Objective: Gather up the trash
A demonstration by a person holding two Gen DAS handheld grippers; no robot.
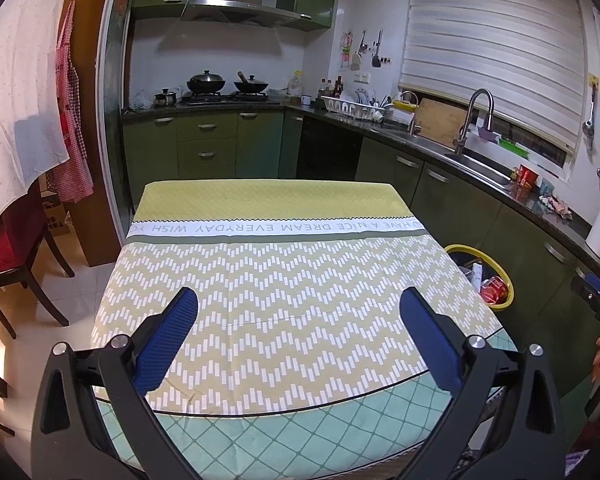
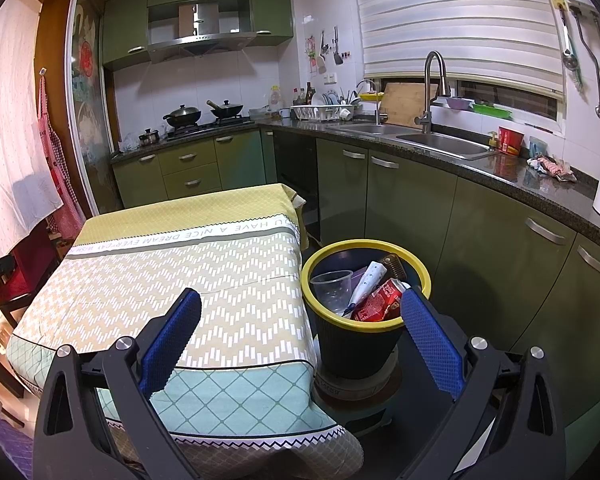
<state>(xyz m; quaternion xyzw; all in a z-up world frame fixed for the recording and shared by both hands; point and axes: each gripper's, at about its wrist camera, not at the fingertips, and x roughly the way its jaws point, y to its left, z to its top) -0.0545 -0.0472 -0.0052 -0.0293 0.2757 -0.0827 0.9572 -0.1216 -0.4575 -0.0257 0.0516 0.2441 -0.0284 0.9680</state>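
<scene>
blue pads sit closest to me on both tools. my left gripper (image 1: 298, 304) has its jaws wide apart with nothing between them. past the jaws and under them is the table cloth (image 1: 260, 280), with zigzag marks and a white band of letters farther out. off past the right jaw, down beside the table, i see the trash bin (image 1: 500, 306) with its yellow rim, and a bit of red trash inside.

my right gripper (image 2: 300, 306) also has its jaws spread wide, holding nothing. the table cloth (image 2: 160, 280) lies behind the left jaw. the trash bin (image 2: 332, 340) stands between the jaws, closer to the right one, just beside the table edge. the right jaw tip covers a bit of its rim, but i cannot tell if they touch. inside the bin i see a clear plastic cup (image 2: 334, 286) on the left, a white tube (image 2: 366, 282) leaning in the middle, a red can (image 2: 380, 300) next to the right jaw tip, and something dark at the back that i cannot make out.

far past both jaws are green cabinets (image 2: 404, 200) and a sink (image 2: 436, 142).
</scene>
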